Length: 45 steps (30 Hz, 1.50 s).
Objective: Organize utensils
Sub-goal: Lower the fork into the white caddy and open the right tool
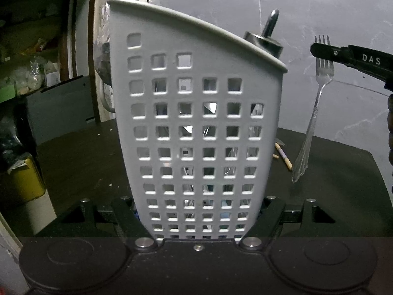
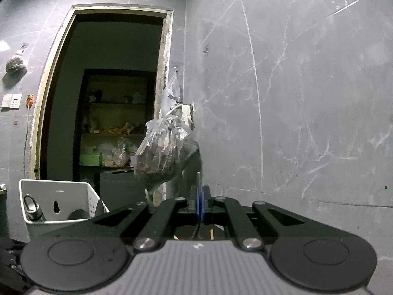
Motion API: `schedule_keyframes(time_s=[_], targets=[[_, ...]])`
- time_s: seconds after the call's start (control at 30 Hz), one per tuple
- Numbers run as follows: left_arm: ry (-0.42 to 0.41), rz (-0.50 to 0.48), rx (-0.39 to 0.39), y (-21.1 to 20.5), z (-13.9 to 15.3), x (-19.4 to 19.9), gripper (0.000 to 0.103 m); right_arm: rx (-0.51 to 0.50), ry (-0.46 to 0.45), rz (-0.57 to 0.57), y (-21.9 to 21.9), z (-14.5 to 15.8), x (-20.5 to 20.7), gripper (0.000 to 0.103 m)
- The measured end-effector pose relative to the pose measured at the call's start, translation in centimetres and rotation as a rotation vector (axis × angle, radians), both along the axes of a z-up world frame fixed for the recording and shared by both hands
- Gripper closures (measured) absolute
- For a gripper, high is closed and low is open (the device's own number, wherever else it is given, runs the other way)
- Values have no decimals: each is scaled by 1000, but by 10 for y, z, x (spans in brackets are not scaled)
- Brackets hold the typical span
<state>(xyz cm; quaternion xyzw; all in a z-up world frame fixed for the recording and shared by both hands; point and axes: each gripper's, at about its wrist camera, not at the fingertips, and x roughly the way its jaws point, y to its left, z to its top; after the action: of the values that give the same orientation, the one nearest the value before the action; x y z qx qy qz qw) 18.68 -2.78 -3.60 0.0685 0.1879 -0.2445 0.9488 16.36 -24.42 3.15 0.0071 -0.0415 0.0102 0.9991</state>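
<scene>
1. White plastic caddy [image 1: 196,127] stands near the dark table's [image 1: 81,162] front edge, clamped at its base by the left gripper [image 1: 199,221]; one metal handle [image 1: 270,25] already pokes out. A pencil [image 1: 283,156] lies behind.
2. The right gripper [image 2: 199,204] pinches a fork [image 1: 316,113] by its neck, tines up, beside the caddy, not yet dropped in.

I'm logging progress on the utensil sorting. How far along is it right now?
Done: one metal utensil already stands in the white caddy. In hand: the left claw grips the caddy; the right claw holds a fork beside it. Left: the fork, and a stick on the table.
</scene>
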Motion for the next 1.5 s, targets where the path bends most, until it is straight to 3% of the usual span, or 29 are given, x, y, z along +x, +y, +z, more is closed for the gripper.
schedule_keyframes(time_s=[0.3,0.47,0.63,0.73,0.97,1.3,1.5], targets=[[-51,-12,29,1,-9,-15,27,-57,-49,54,8,16,-3,101],[-47,-6,19,-2,-11,-15,28,-129,-171,87,21,45,-12,101],[-42,4,12,0,-11,-19,28,-131,-336,154,38,73,-21,101],[-44,8,14,-1,-10,-19,28,-135,-383,221,53,81,-16,101],[-48,10,15,-2,-10,-19,28,-219,-317,307,88,63,7,101],[-47,11,15,-1,-10,-19,28,-256,-136,364,100,29,21,101],[-47,11,14,-1,-10,-19,28,-245,-89,368,99,21,23,100]])
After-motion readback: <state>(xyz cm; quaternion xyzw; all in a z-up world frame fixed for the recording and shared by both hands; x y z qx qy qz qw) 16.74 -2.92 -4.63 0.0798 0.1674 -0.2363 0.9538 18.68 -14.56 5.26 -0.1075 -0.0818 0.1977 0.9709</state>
